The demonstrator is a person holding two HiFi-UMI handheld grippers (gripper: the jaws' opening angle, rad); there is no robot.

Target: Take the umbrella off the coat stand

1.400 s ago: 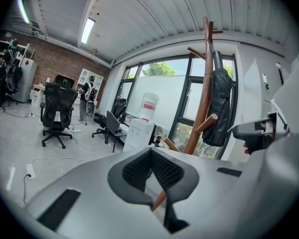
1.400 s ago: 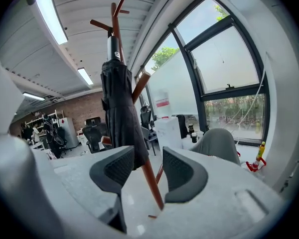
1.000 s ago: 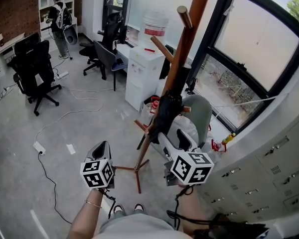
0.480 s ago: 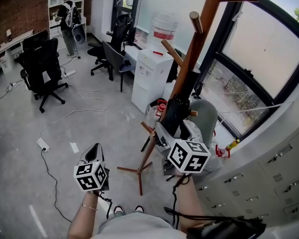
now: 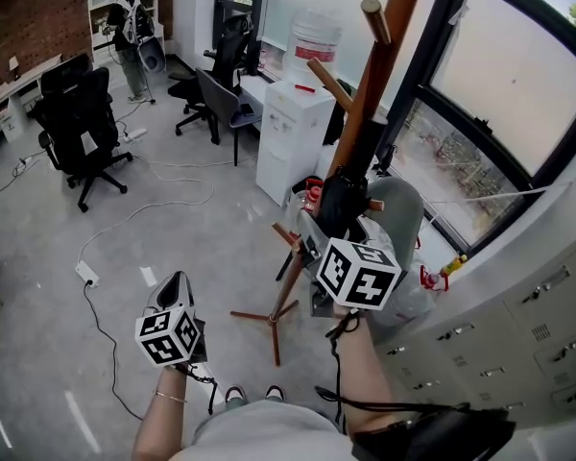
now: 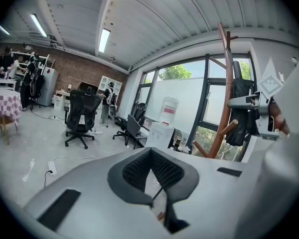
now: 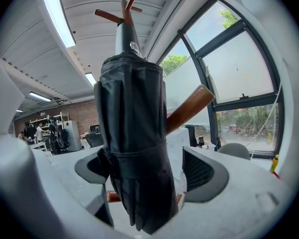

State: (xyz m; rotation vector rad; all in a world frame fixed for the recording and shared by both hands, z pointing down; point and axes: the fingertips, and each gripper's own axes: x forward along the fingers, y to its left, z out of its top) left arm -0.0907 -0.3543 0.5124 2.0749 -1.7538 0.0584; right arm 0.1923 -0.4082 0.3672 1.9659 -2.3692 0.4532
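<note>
Jaws of the right gripper (image 7: 148, 171), just opened, are set around the umbrella (image 7: 134, 133) on the coat stand (image 5: 365, 104), ready for clamping; the left gripper (image 6: 152, 158) is shut, empty.

Two grey grippers, bare forearms.
The left gripper (image 5: 172, 286) and right gripper (image 5: 316, 244) bear black-and-white marker cubes (image 5: 168, 336); black cable (image 5: 337, 392), thin bracelet (image 5: 170, 396).
</note>
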